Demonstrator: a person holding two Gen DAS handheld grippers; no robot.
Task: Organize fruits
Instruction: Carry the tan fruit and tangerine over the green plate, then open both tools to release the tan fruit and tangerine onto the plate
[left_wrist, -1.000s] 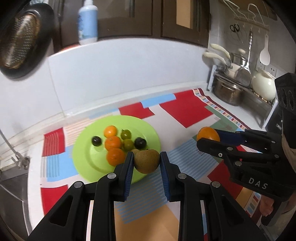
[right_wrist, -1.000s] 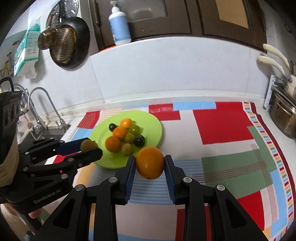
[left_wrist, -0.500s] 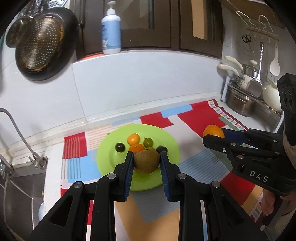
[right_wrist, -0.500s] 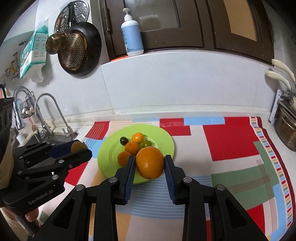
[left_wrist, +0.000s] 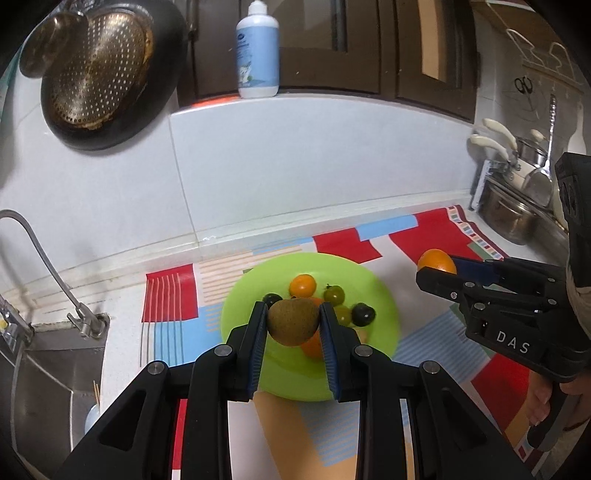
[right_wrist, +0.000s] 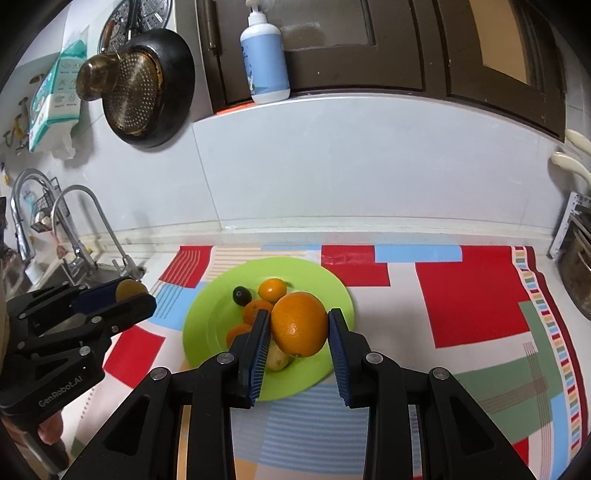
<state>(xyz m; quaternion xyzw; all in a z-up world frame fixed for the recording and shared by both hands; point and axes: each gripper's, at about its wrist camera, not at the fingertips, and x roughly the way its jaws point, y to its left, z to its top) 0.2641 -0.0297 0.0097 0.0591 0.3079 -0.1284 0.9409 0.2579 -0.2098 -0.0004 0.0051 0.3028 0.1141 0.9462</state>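
Patchwork mat (right_wrist: 461, 306) fills lower frame. Green plate (right_wrist: 332, 291) at centre on mat, small fruits (left_wrist: 303, 285) piled inside. Right gripper (right_wrist: 297, 341), bottom centre of right view, clamps orange (right_wrist: 300, 324) over plate. Left gripper (left_wrist: 293, 325), bottom centre of left view, clamps kiwi (left_wrist: 293, 322) over plate. Bottle (left_wrist: 258, 50) top centre.

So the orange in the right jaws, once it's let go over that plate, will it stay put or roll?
The orange is round and smooth, so it will probably roll. The green plate looks shallow and already holds small fruits, which may stop it or get knocked aside. It looks large beside them, likely firm and fairly heavy, and the right gripper holds it only at its sides.
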